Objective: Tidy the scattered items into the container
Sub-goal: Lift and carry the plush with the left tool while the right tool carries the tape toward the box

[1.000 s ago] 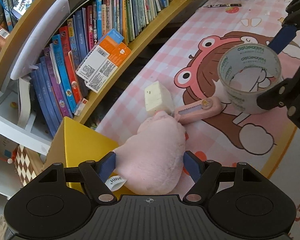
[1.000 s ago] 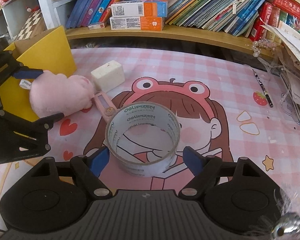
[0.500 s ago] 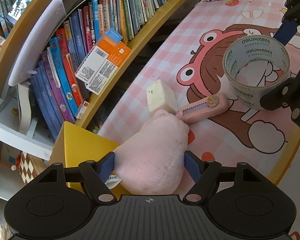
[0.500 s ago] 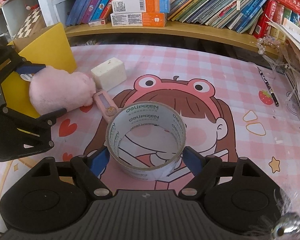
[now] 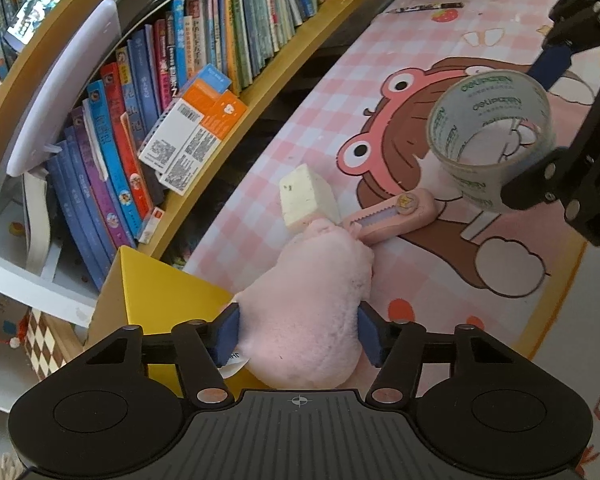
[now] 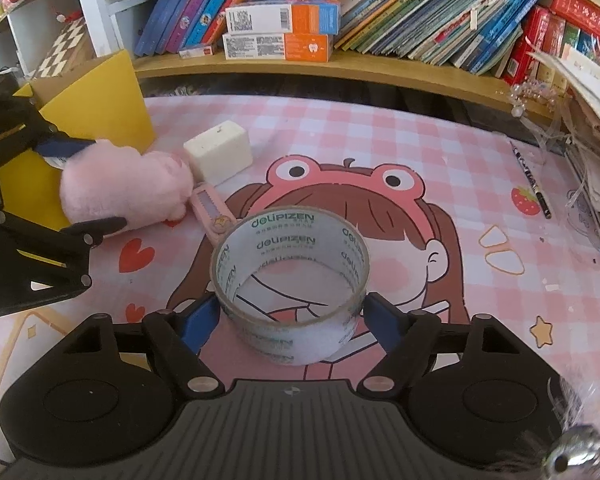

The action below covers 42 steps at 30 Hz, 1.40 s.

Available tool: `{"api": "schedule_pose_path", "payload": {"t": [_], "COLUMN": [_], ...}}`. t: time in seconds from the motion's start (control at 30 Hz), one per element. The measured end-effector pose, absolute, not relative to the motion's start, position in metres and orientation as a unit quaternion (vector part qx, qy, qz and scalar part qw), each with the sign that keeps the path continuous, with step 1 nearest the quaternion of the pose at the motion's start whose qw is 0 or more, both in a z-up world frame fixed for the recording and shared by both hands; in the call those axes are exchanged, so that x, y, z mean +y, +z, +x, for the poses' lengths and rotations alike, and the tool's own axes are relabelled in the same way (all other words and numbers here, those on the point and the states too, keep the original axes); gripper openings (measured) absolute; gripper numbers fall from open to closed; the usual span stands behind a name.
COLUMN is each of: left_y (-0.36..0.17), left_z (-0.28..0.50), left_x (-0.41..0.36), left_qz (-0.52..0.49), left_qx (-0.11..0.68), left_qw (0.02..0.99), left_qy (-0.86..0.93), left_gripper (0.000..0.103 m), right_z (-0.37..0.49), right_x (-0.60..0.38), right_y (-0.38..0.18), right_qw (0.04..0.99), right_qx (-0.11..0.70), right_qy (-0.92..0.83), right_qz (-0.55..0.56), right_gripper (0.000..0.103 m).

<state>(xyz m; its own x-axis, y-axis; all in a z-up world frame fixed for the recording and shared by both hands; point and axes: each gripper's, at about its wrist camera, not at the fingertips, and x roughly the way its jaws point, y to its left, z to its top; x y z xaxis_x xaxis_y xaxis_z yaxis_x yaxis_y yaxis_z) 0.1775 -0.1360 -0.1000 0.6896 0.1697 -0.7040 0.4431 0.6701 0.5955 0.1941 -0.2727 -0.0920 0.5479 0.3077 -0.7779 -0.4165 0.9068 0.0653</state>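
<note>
The left gripper (image 5: 298, 334) has just been closing, and its blue pads now press into both flanks of the pink plush toy (image 5: 304, 304), which lies on the pink checked mat (image 6: 380, 136) with its tail end against the yellow container (image 5: 156, 292). The right gripper (image 6: 290, 318) brackets the roll of clear tape (image 6: 292, 280), which stands on its edge-ring on the mat. The left pad touches the roll's wall; whether the right pad presses on it I cannot tell.

Taking the tape roll as the marker: just beyond it to the left lies a pink utility knife (image 6: 212, 210), one end touching the plush toy's snout. Farther in the same direction sits a white block (image 6: 220, 152), close beside the plush and near the container's front corner. Well to the right of the roll a pen (image 6: 532, 178) lies near a leaning stack of papers (image 6: 592, 128). Behind everything runs a wooden shelf (image 6: 380, 74) of books (image 6: 420, 20) with two orange-and-white boxes (image 6: 280, 32) stacked flat.
</note>
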Motion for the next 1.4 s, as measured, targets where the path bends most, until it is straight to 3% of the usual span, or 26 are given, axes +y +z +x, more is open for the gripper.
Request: {"api": "schedule_pose_path", "payload": {"t": [0.9,1.4], "left_y": [-0.029,-0.005], "left_z": [0.092,0.055], "left_x": [-0.147,-0.134], "left_qz": [0.279,0.266], "left_qx": [0.332,0.299], "left_qw": [0.889,0.905], "left_qy": [-0.146,-0.147], "left_gripper": [0.059,0.059], "right_z": [0.12,0.091], "right_x": [-0.296,-0.288], "right_y": [-0.053,-0.039], "right_qw": [0.894,0.903], "right_qx": [0.407,0.392], "right_qy": [0.176,0.166], "right_qz": [-0.062,-0.059], "right_gripper": [0.073,0.072]}}
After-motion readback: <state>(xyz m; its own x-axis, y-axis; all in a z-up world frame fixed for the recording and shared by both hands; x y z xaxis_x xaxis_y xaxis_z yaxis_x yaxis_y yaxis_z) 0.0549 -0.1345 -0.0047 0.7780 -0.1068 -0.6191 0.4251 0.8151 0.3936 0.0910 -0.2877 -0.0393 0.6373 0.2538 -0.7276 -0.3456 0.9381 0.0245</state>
